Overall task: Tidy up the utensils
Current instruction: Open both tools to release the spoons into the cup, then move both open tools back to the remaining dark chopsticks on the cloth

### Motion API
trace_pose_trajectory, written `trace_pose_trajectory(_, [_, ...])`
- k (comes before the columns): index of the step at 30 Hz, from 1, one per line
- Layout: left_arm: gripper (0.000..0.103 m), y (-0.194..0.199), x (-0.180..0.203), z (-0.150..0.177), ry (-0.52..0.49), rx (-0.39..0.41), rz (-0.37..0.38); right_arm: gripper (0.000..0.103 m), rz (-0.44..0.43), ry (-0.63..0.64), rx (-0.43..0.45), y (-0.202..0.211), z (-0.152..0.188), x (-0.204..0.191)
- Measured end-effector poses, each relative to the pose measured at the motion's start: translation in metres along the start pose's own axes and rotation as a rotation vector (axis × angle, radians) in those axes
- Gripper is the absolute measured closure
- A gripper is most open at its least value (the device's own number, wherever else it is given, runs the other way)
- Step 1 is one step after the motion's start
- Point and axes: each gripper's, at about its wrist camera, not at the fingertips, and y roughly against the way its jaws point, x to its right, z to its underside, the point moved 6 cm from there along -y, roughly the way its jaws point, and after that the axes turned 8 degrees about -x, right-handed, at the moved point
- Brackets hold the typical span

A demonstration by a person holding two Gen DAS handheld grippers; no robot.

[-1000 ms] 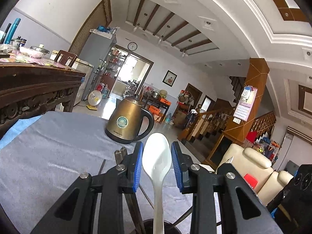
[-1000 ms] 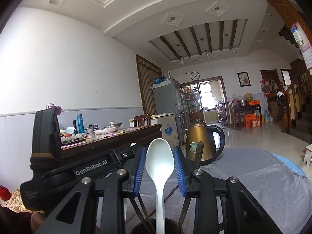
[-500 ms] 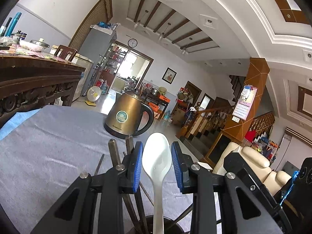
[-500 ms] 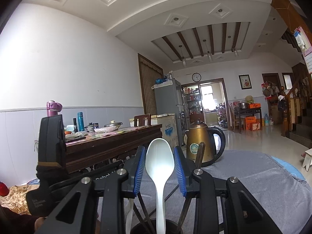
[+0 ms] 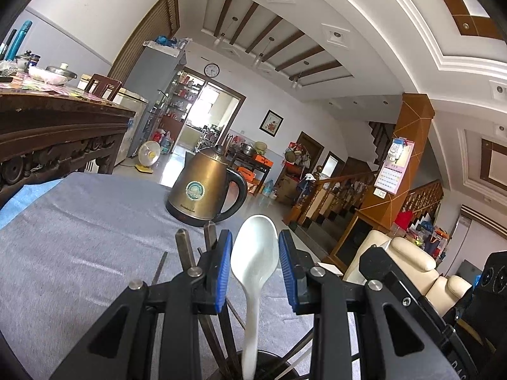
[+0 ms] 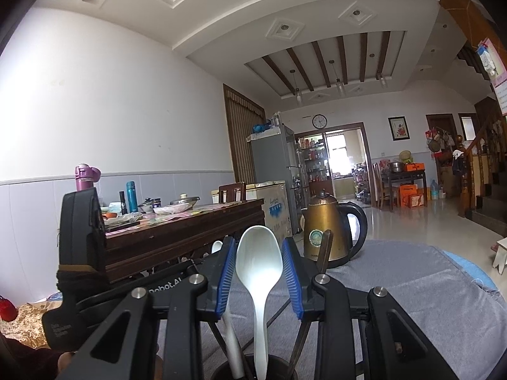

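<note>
My left gripper (image 5: 255, 262) is shut on the bowl of a white spoon (image 5: 253, 253). The spoon stands upright, its handle reaching down into a dark cup (image 5: 269, 365) at the bottom edge. My right gripper (image 6: 259, 267) is likewise shut on a second white spoon (image 6: 259, 259), whose handle drops into the same dark cup (image 6: 279, 368). Dark metal handles (image 5: 184, 248) lean out of the cup beside the left finger; one dark handle (image 6: 325, 248) rises by the right finger. The left gripper's black body (image 6: 85, 231) shows at left, with the tip of its spoon (image 6: 217, 247) peeking out.
A bronze electric kettle (image 5: 206, 190) (image 6: 329, 231) stands on the grey cloth-covered table (image 5: 79, 237) (image 6: 412, 285) beyond the cup. A dark carved wooden table (image 5: 47, 126) (image 6: 190, 224) with dishes and bottles is to the left. A cream armchair (image 5: 408, 253) and stairs are to the right.
Both spoons stay held between the pads. In the left wrist view the right gripper's black body has come into sight at the right, and the dark handles show a little higher.
</note>
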Motion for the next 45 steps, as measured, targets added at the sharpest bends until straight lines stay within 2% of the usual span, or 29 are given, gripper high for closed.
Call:
trace_pose_trajectory(15, [0.072,0.003,-0.002,-0.001,-0.014,-0.005,0.008,0.065,-0.008,-0.013,-0.023,0.002,-0.001,-0.002])
trace_pose_trajectory(20, [0.072,0.01,0.001,-0.006,-0.035,0.001,0.005,0.052,-0.001,-0.001,0.011,0.013,-0.012,-0.005])
trace_pose_trajectory(22, [0.072,0.016,0.006,-0.01,-0.057,0.009,0.004,0.052,0.005,0.009,0.038,0.021,-0.02,-0.005])
trace_pose_trajectory(25, [0.058,0.03,0.014,-0.02,-0.109,0.031,-0.013,0.052,0.029,0.01,0.092,0.036,-0.037,0.0])
trace_pose_trajectory(26, [0.049,0.036,0.015,-0.023,-0.127,0.045,-0.024,0.052,0.043,0.005,0.112,0.042,-0.043,0.004])
trace_pose_trajectory(27, [0.041,0.042,0.016,-0.028,-0.142,0.061,-0.037,0.052,0.054,-0.003,0.128,0.047,-0.049,0.008])
trace_pose_trajectory(30, [0.034,0.062,0.01,-0.044,-0.16,0.106,-0.08,0.052,0.101,-0.038,0.171,0.064,-0.068,0.028])
trace_pose_trajectory(32, [0.028,0.07,-0.001,-0.054,-0.147,0.11,-0.106,0.052,0.128,-0.059,0.175,0.071,-0.078,0.043])
trace_pose_trajectory(35, [0.026,0.078,-0.026,-0.064,-0.108,0.101,-0.156,0.053,0.183,-0.085,0.163,0.077,-0.085,0.066])
trace_pose_trajectory(40, [0.025,0.072,-0.072,-0.06,-0.066,-0.002,-0.329,0.053,0.274,-0.128,0.078,0.074,-0.076,0.105])
trace_pose_trajectory(42, [0.025,0.065,-0.091,-0.054,-0.067,-0.068,-0.444,0.053,0.309,-0.142,0.048,0.072,-0.072,0.118])
trace_pose_trajectory(45, [0.025,0.055,-0.105,-0.044,-0.101,-0.136,-0.57,0.052,0.342,-0.163,-0.005,0.069,-0.064,0.134])
